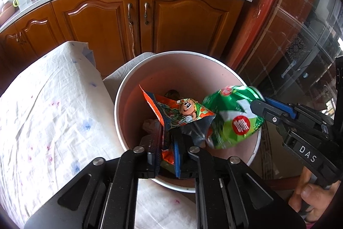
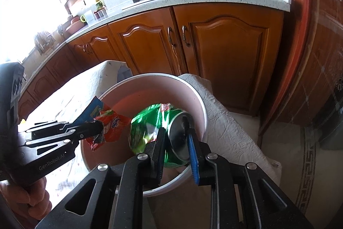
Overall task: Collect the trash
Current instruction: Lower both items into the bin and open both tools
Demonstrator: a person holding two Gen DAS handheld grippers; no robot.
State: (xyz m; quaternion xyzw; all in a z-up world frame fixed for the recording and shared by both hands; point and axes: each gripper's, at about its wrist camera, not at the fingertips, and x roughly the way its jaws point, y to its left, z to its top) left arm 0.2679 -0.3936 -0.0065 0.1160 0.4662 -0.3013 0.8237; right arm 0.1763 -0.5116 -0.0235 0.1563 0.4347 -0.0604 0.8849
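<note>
left gripper (image 1: 169,153) is pinching the orange snack wrapper (image 1: 182,115) by its lower edge, jaws nearly closed on thin foil, holding it over the mouth of the pink bucket (image 1: 214,61). the wrapper is looking feather-light, crinkly and slick, so an edge or a folded corner is the place to grip, and it is likely fluttering down rather than dropping straight. right gripper (image 2: 175,143) is clamping the crushed green can (image 2: 150,128) across its flattened body near the silver end, jaws only a little apart, at 3 o'clock of the wrapper and also over the bucket. the can is light but stiff, with dented, slippery metal; the creases are giving the pads something to bite. down at the bucket's bottom, around 12 o'clock of the wrapper, something dark and a pale scrap are sitting, too shadowed to name. the cloth-covered bench (image 1: 53,100) at 9 o'clock is running out of view.
</note>
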